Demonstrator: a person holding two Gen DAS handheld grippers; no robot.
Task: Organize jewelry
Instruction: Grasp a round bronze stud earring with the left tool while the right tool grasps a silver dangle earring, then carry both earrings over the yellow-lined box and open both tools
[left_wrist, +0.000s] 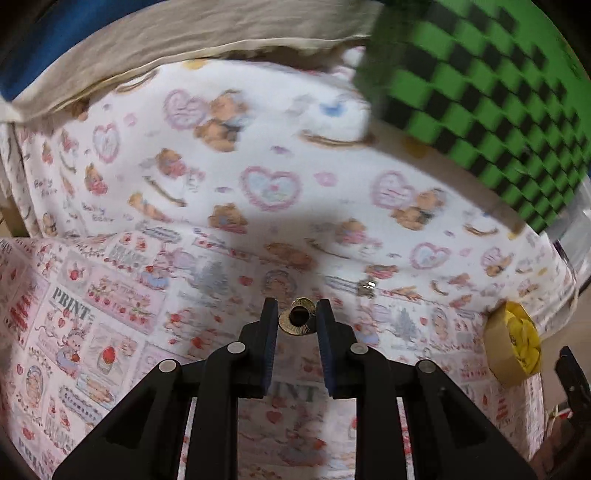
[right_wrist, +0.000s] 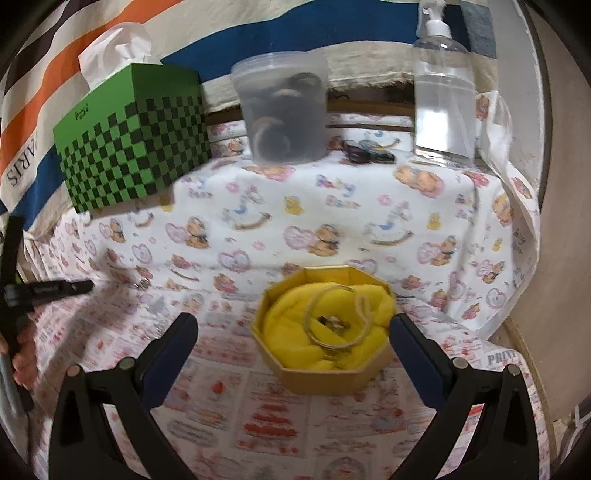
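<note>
Your left tongs (left_wrist: 296, 320) pinch a gold earring (left_wrist: 295, 322) above the printed cloth (left_wrist: 110, 314); your right tongs (right_wrist: 294, 334) hang wide open, empty, around the near gold box (right_wrist: 321, 376). You seem mid-carry: next, bring it right and release onto the yellow lining (right_wrist: 288, 317). Far back stand a tissue box (right_wrist: 133, 136), tub (right_wrist: 282, 110) and pump bottle (right_wrist: 443, 99).

A: Right gripper (right_wrist: 295, 328) spread wide before octagonal gold box (right_wrist: 321, 373), yellow lining (right_wrist: 291, 317), bangle (right_wrist: 334, 317) inside.
B: Behind: green checkered tissue box (right_wrist: 135, 136), plastic tub (right_wrist: 282, 107), pump bottle (right_wrist: 443, 88).
</note>
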